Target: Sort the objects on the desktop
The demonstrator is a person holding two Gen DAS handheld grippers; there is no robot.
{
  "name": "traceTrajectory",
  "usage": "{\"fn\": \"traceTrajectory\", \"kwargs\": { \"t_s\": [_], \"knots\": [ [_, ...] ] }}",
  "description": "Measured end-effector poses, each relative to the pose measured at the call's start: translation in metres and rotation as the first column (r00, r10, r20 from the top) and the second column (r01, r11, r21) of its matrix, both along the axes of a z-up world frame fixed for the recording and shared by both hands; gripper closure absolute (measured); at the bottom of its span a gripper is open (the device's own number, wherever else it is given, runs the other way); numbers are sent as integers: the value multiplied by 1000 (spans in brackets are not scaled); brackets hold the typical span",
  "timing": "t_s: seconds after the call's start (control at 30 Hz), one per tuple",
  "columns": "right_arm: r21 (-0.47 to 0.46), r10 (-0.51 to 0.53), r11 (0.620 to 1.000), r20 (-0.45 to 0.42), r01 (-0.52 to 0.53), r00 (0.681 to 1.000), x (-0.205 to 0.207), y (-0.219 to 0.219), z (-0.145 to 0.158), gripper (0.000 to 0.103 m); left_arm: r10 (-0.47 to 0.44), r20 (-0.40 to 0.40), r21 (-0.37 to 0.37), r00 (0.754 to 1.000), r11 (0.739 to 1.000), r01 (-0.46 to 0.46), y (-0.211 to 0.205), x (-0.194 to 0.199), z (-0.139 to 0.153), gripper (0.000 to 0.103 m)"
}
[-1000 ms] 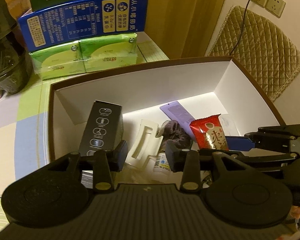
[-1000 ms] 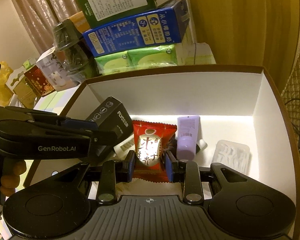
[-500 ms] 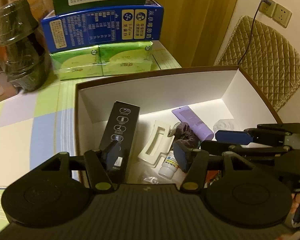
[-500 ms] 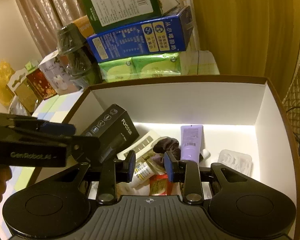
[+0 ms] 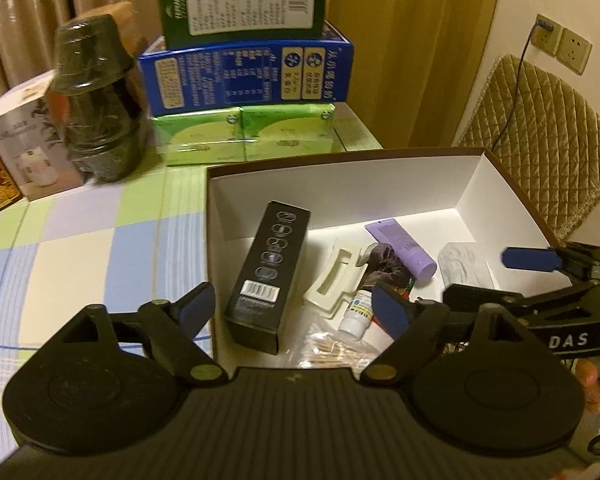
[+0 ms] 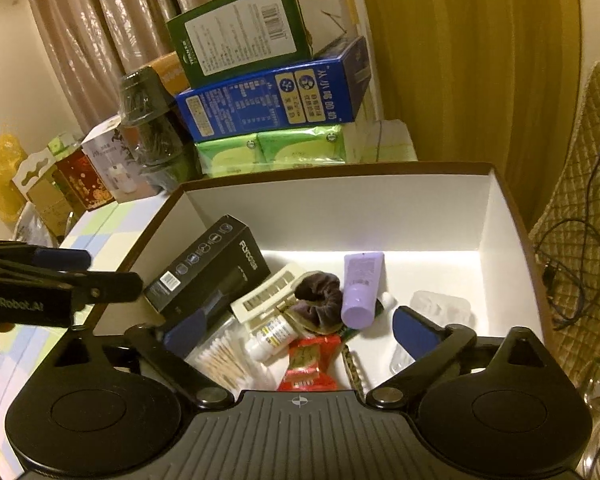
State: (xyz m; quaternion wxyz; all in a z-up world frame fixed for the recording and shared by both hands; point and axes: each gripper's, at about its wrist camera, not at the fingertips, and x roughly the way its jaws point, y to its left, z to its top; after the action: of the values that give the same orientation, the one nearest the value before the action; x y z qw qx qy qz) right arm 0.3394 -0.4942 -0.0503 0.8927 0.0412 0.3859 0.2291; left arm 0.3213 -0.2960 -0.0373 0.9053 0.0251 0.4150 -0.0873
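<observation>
Right wrist view looks down into the box (image 6: pixel 500 216), the landmark for everything here. The right gripper (image 6: pixel 296 330) hangs over the box's near edge with fingers spread wide and nothing between them. Directly below, on the box floor by the near wall, lies the red packet (image 6: pixel 310 364). Just left of it sit a small white bottle (image 6: pixel 274 338) and a clear bag of cotton swabs (image 6: pixel 224 360). Farther in are a dark scrunchie (image 6: pixel 320 296), a purple tube (image 6: pixel 360 288) and a cream tray (image 6: pixel 268 292); a black carton (image 6: pixel 208 272) leans along the box's left wall, and a clear blister (image 6: pixel 440 306) lies toward the right wall.

From the left wrist view, the left gripper (image 5: pixel 290 306) is also spread wide and empty, straddling the box's near-left corner, one finger outside over the checked cloth (image 5: pixel 80 248).

The packet is probably light, crinkly and slippery, so a pinch across its flat middle or a sealed end should hold best; squeezing hard may crush what is inside. The bottle looks rigid and round, likely to roll, so it is best taken across the body. The carton seems stiff and is best gripped across its narrow sides.
</observation>
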Motion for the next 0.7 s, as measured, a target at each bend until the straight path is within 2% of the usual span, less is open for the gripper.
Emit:
{"fn": "traceTrajectory", "kwargs": {
  "t_s": [0.2, 0.4, 0.7],
  "knots": [
    [14, -29, 999, 17, 29, 999, -22, -7, 8, 2, 21, 14, -1, 1000, 1000, -21, 10, -18, 10, 15],
    [23, -60, 998, 54, 59, 997, -46, -9, 22, 2, 39, 52, 30, 998, 999, -40, 18, -37, 22, 10],
    [25, -121, 993, 90, 120, 988, -85, -8, 39, 2, 22, 89, 24, 996, 999, -25, 33, -67, 40, 4]
  ]
}}
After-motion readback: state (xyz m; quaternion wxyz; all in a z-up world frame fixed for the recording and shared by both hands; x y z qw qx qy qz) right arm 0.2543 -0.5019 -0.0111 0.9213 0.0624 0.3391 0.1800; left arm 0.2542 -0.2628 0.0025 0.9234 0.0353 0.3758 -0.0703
